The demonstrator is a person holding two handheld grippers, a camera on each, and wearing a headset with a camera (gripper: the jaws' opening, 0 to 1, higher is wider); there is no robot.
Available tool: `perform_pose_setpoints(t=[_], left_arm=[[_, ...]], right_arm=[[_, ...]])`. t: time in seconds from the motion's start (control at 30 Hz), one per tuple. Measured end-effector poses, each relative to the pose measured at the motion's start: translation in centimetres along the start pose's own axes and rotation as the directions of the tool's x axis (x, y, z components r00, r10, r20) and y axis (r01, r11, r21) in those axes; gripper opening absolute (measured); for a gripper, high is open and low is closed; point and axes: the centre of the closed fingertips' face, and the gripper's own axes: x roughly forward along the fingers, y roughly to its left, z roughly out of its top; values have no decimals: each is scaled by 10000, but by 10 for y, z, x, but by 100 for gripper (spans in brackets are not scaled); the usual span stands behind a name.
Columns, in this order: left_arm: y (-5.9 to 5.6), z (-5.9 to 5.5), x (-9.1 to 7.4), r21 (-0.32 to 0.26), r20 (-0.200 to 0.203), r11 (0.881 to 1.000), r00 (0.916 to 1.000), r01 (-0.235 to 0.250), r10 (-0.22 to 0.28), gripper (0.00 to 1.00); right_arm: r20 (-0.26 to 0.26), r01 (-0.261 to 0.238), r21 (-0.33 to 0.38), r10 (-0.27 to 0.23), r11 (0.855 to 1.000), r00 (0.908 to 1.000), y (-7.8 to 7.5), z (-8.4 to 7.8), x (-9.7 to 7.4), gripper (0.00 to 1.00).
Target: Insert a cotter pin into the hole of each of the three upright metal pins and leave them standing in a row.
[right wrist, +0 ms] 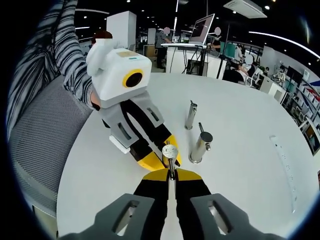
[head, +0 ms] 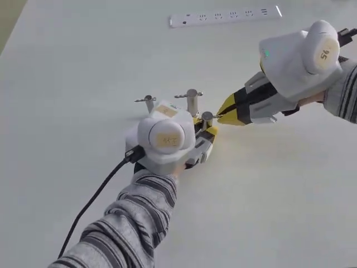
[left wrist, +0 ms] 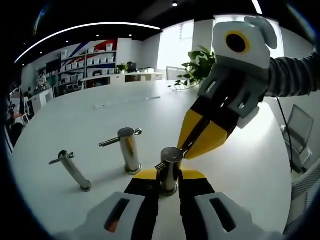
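Left gripper (left wrist: 169,177), nearest: clenched on the base of the near metal pin (left wrist: 170,161), which stands upright on the white table (head: 72,72). Right gripper (head: 222,115), at its right: grasping a cotter pin (right wrist: 172,169) at that pin's head. Farther left stand the middle pin (head: 192,102) and left pin (head: 149,103), each with a cotter pin through its hole. Far edge: power strip (head: 226,15).

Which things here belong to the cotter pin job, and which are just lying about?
Job: held pin, middle pin, far pin, cotter pin, left gripper, right gripper.
Lying about: power strip, plant.
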Motion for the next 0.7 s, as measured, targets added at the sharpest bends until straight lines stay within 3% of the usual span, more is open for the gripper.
perform_pose_setpoints(t=[0.47,0.7], left_arm=[[1,-1,2,-37,-5,10000,10000,-28,28,10],[1,-1,2,-78,-15,10000,10000,-43,43,11]], right_arm=[[-12,145,318,-145,9994,9999,1,5,5,0],[-109,183,637,-176,9978,9998,4,5,0,9]])
